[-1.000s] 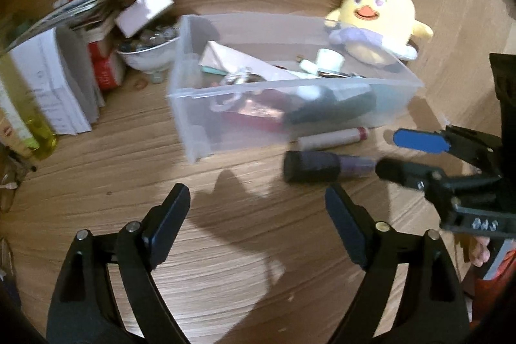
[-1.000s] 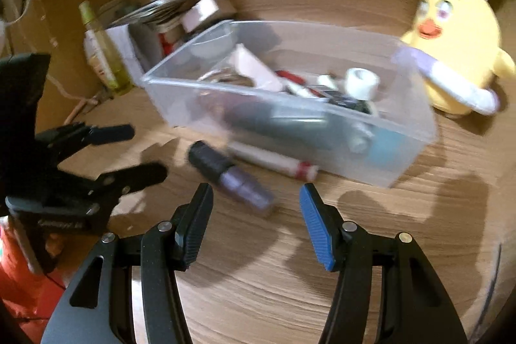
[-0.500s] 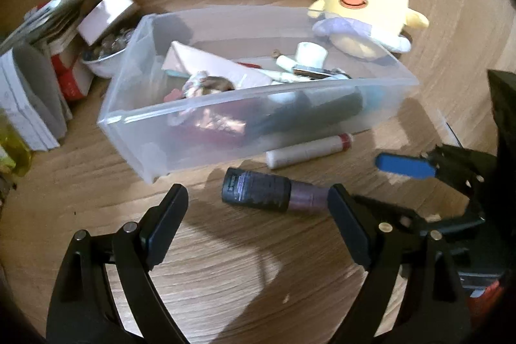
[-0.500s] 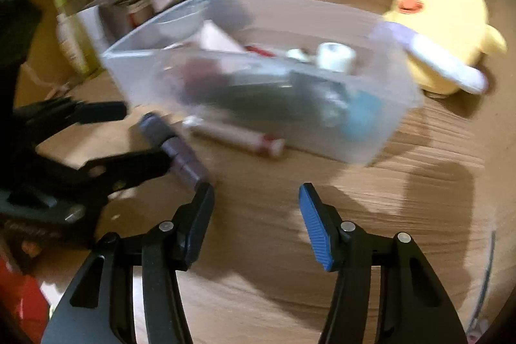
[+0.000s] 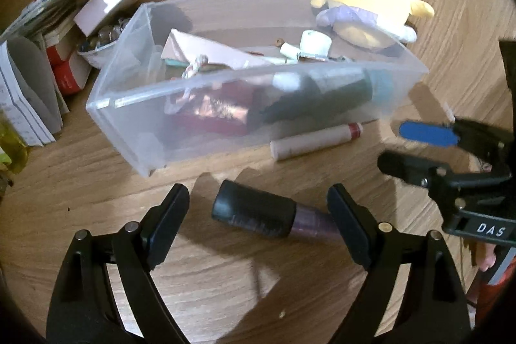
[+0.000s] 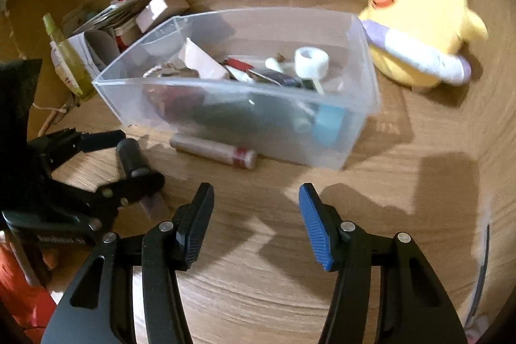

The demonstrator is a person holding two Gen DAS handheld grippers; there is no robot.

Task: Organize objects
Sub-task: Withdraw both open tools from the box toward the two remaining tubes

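Note:
A dark bottle (image 5: 258, 213) with a black cap and purple body lies flat on the wooden table, in front of a clear plastic bin (image 5: 129, 115) that holds several small items. My left gripper (image 5: 258, 199) straddles the bottle and its jaws are closing; the left finger (image 5: 167, 215) stands clear of the cap. A white tube with a red end (image 5: 316, 141) lies against the bin's front wall. My right gripper (image 6: 256, 195) hovers open over bare table to the right, nothing between its fingers; in its view the bottle (image 6: 130, 155) sits between the left gripper's fingers.
A yellow plush chick (image 5: 371, 2) with bunny ears sits behind the bin's right end. Boxes, papers and a small bowl (image 5: 96, 41) crowd the left back, with a yellow-green bottle (image 6: 64, 63) beside them. A wooden wall rises behind.
My left gripper has come forward and down over the dark bottle, which now lies between its fingers instead of ahead to the right. The right gripper has barely shifted.

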